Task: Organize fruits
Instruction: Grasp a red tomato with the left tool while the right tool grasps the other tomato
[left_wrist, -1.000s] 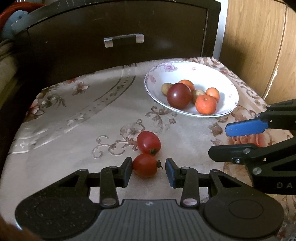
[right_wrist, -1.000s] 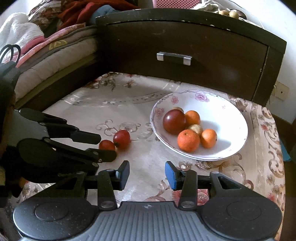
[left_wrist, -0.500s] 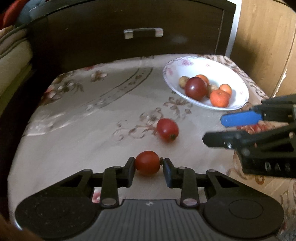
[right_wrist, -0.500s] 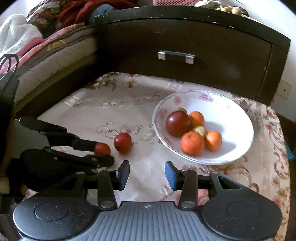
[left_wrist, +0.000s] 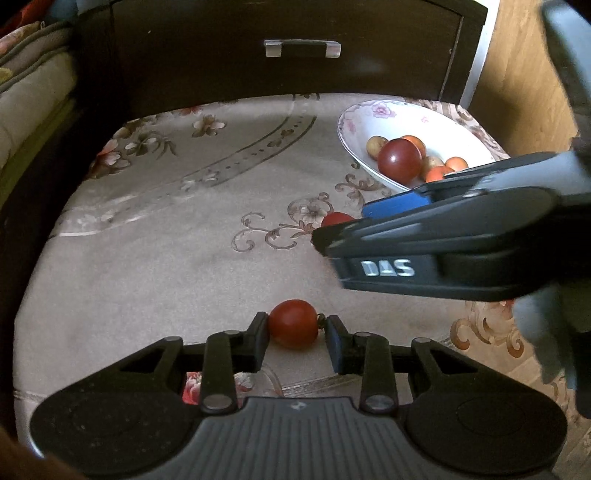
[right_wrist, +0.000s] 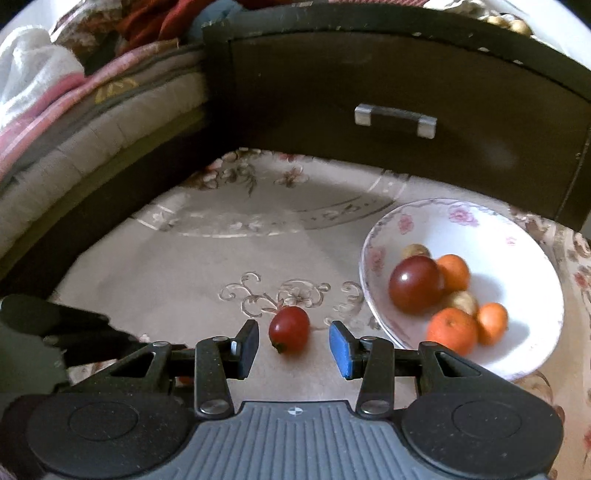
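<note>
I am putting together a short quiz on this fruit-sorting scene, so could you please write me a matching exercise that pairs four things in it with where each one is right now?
Things:
1. small red tomato
2. second red tomato
3. large dark red fruit
4. metal handle

Places:
A. in the white bowl among the orange fruits
B. on the dark drawer front behind the table
C. pinched between the left gripper pads
D. lying on the cloth between the open right gripper fingers, untouched

Pairs: 1-C, 2-D, 3-A, 4-B
</note>
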